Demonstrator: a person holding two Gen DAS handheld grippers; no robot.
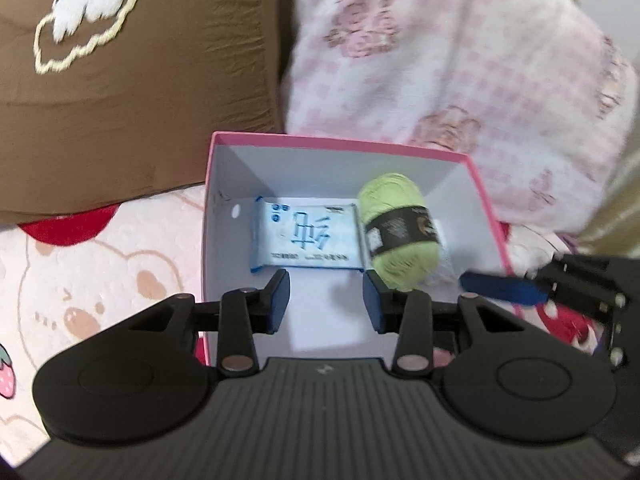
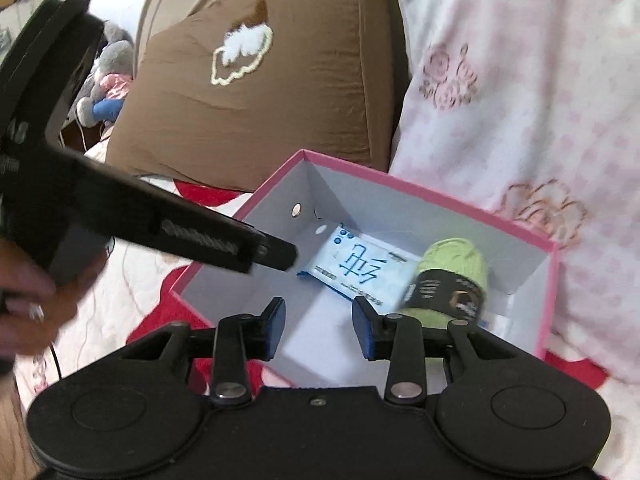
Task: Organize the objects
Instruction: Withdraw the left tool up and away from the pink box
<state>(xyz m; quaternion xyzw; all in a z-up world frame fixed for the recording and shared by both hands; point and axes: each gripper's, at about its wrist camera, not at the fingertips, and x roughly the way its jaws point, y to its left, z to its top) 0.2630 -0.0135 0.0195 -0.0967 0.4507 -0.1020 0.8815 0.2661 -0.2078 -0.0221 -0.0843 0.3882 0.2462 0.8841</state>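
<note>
On a bear-print bedspread (image 1: 100, 280), brown pillow (image 1: 140, 100) at ten o'clock, the pink box (image 1: 340, 145) holds a tissue pack (image 1: 306, 240) and green yarn (image 1: 400, 228); left tool (image 1: 326, 300) and right tool (image 2: 319, 328) hang part-open, empty.

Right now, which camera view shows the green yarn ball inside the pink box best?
The left wrist view shows the green yarn ball best: nearly all of it is visible, with its dark label, beside the blue tissue pack in the pink box. In the right wrist view the yarn is blurred and its lower part is hidden behind the hand-held gripper.
</note>
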